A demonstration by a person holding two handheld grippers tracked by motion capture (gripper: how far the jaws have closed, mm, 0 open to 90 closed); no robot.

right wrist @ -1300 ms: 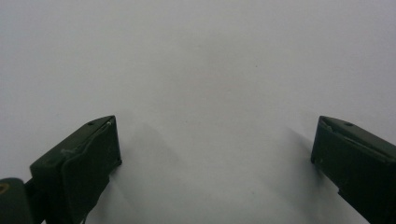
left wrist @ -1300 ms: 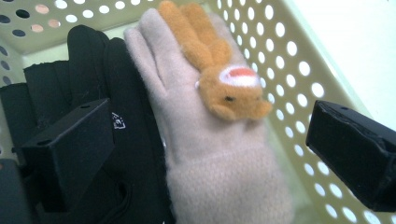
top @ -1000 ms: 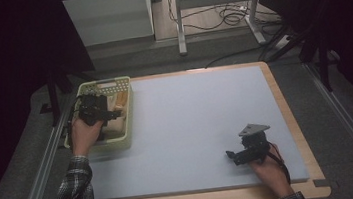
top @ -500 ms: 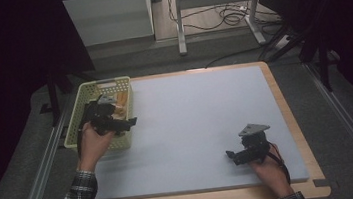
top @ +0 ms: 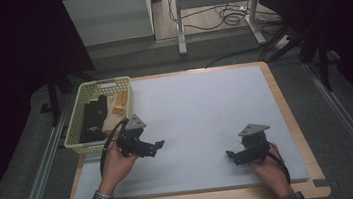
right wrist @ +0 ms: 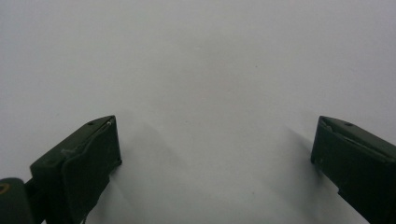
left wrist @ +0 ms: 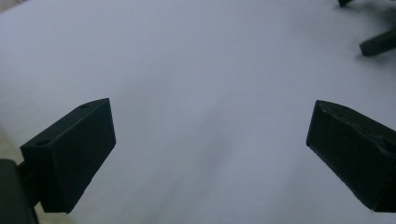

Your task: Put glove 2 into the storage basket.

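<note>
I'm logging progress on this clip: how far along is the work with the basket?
Done: the basket holds dark and tan items. In hand: nothing; the left gripper is open and empty over the mat beside the basket, and the right gripper rests open. Left: nothing lies on the mat.

My 2 black jaws stand wide apart with nothing between them, 1 at the lower left and 1 at the lower right. Beyond them spreads the pale grey surface [left wrist: 196,84], bare and smooth. At the top right corner, the dark jaw tips of the other gripper [left wrist: 378,43] rest on it.
</note>
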